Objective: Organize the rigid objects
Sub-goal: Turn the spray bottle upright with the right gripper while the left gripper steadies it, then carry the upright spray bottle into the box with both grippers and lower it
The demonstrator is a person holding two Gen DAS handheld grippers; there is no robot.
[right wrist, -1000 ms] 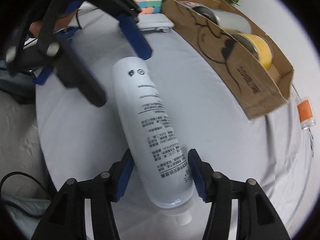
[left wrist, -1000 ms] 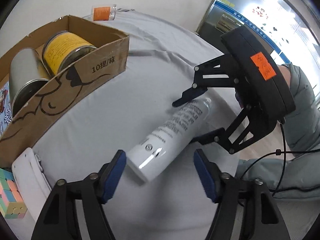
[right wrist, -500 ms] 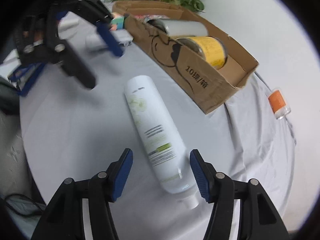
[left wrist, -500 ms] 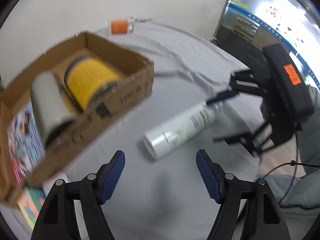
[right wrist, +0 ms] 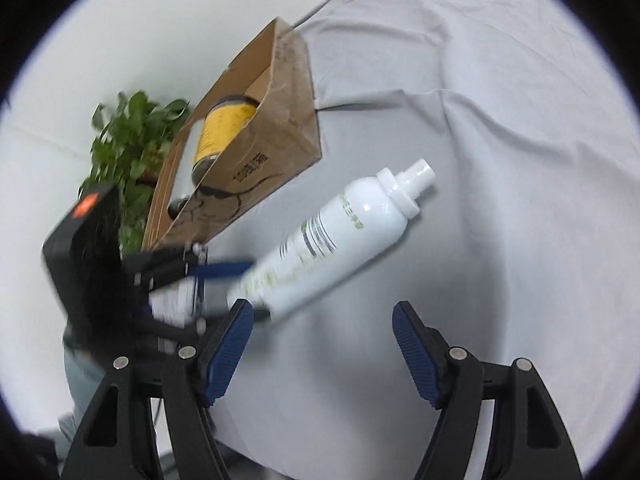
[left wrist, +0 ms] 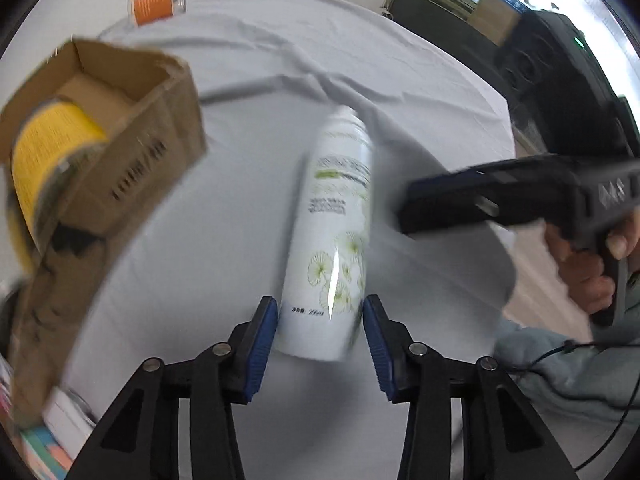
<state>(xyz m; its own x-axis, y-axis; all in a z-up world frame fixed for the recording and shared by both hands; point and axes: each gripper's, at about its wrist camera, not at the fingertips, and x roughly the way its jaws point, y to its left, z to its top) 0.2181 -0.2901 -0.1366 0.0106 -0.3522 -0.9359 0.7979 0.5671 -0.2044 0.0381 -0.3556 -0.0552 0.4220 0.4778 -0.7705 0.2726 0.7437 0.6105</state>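
A white spray bottle (left wrist: 332, 232) lies on the grey cloth, nozzle pointing away in the left wrist view. My left gripper (left wrist: 320, 344) is closing on its base end, and both blue pads touch the bottle's sides. In the right wrist view the bottle (right wrist: 340, 232) runs diagonally, nozzle to the upper right, with the left gripper (right wrist: 224, 272) blurred at its lower end. My right gripper (right wrist: 320, 352) is opening with nothing between its fingers; the bottle sits just beyond its left finger. From the left wrist view, the right gripper (left wrist: 460, 200) is side-on to the right of the bottle.
An open cardboard box (left wrist: 120, 168) on the left holds a yellow can (left wrist: 44, 152) and a silver one. A small orange-labelled bottle (left wrist: 156, 0) lies at the far edge. A potted plant (right wrist: 128, 148) stands behind the box. Coloured blocks (left wrist: 40, 452) sit near left.
The right gripper let go of the bottle's nozzle end, rolled and drew off to the side. The left gripper moved up to the bottle's base and closed around it.
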